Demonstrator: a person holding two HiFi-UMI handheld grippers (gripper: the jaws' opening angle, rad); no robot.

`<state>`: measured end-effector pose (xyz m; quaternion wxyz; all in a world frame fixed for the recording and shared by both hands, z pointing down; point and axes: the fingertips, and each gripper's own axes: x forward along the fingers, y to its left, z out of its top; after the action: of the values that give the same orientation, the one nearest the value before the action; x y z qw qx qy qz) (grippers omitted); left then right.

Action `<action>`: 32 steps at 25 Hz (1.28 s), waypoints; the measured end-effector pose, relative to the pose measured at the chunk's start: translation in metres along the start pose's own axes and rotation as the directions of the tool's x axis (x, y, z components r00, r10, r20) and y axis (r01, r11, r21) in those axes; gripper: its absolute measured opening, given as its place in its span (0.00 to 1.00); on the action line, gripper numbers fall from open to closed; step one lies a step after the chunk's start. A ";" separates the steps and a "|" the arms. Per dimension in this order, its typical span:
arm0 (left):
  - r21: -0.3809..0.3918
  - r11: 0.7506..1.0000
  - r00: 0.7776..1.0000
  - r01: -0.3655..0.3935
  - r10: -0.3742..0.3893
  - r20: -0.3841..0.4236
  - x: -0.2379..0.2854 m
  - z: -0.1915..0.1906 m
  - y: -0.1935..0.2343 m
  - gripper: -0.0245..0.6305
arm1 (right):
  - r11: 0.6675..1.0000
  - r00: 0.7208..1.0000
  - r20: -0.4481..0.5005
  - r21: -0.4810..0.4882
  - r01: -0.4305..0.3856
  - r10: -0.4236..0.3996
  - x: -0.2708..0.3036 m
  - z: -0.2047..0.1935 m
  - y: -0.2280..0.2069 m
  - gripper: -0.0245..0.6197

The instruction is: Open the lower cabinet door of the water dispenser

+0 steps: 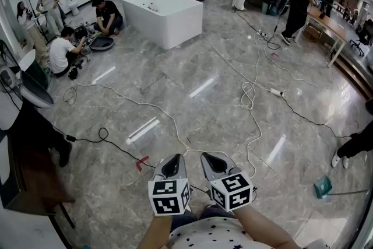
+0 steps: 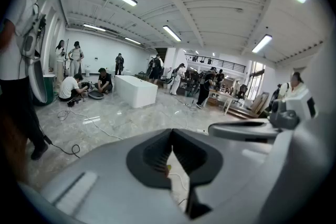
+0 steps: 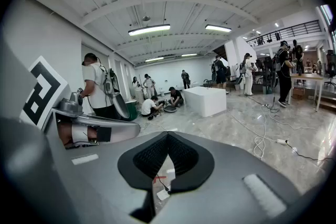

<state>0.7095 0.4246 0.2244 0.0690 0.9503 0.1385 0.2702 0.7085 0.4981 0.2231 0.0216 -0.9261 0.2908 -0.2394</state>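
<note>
Right, both tongs are in front of me, side by side and low over the grey marble floor (image 1: 204, 96), angled a little downward. The left tongs (image 1: 173, 164) have their dark ribbed pads pressed together at the tips, with only floor and a bit of white cable showing through the gap behind them. The right tongs (image 1: 212, 161) look the same: pads together, nothing held. The two sit just beside each other without touching, marker cubes toward me.

I can't make out the water dispenser or its lower door in any view. The cameras face an open hall instead.

A white rectangular box (image 1: 166, 14) stands well ahead on the floor. White cables (image 1: 250, 96) loop across the marble to the right of centre, and a black cable (image 1: 102, 137) curls at the left. A small red mark (image 1: 141, 163) lies on the floor just left of the left tongs. Two people crouch (image 1: 61, 52) near the box's left end, others stand farther back, and one person stands (image 1: 35, 131) close at the left edge. A green object (image 1: 322, 186) lies on the floor at the right.
</note>
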 end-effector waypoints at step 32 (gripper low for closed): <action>-0.545 0.558 0.703 -0.626 0.707 -0.083 -0.335 -0.221 0.216 0.05 | 0.591 0.649 -0.424 -0.279 -0.757 0.631 0.003 -0.149 0.393 0.03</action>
<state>0.3670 0.1307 0.2901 0.2329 0.8889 -0.3181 0.2332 0.4350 0.1846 0.2855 -0.1333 -0.6718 0.6773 -0.2689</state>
